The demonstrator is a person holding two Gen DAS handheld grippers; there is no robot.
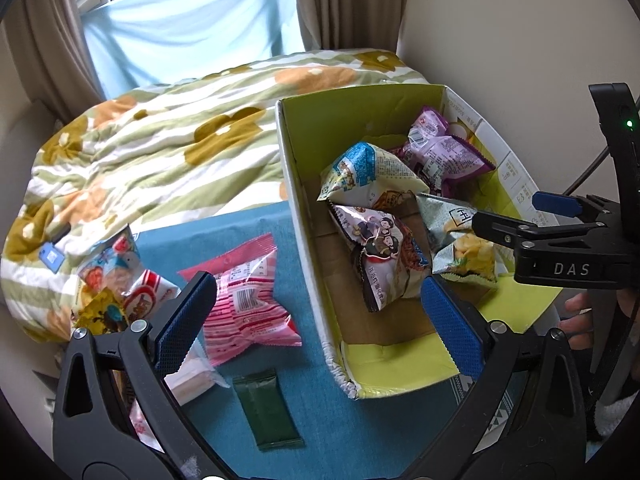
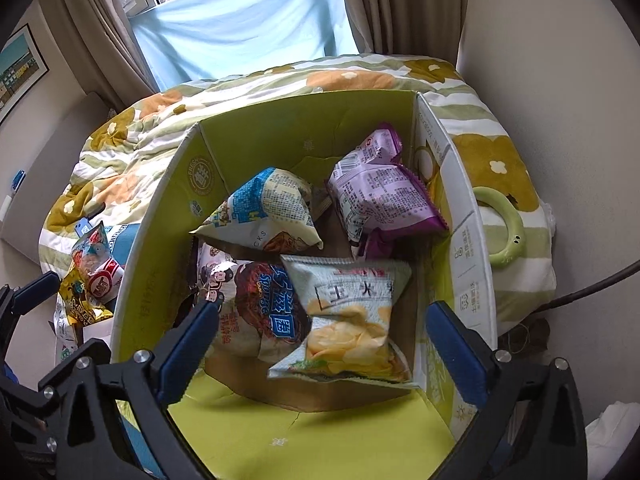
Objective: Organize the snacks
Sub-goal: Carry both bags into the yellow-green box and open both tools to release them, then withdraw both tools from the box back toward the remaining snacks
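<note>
A cardboard box (image 1: 296, 216) with a lime-green lining stands on a blue cloth (image 1: 224, 232). Inside it lie a purple packet (image 1: 444, 152), a blue-and-white packet (image 1: 364, 172), a cartoon-printed bag (image 1: 380, 260) and a pale chips bag (image 1: 460, 248). My right gripper (image 2: 323, 308) hangs open over the box (image 2: 176, 184). The chips bag (image 2: 348, 320) lies loose between its fingers, clear of both pads. My left gripper (image 1: 316, 284) is open above the box's left wall. A pink packet (image 1: 248, 300) and a dark green sachet (image 1: 266, 412) lie on the cloth below it.
A heap of loose snacks (image 1: 116, 280) sits at the cloth's left edge, against a flowered quilt (image 1: 160, 140). A white packet (image 1: 192, 380) lies under my left finger. A green ring (image 2: 504, 232) rests right of the box. A wall and a cable (image 2: 592, 288) are close on the right.
</note>
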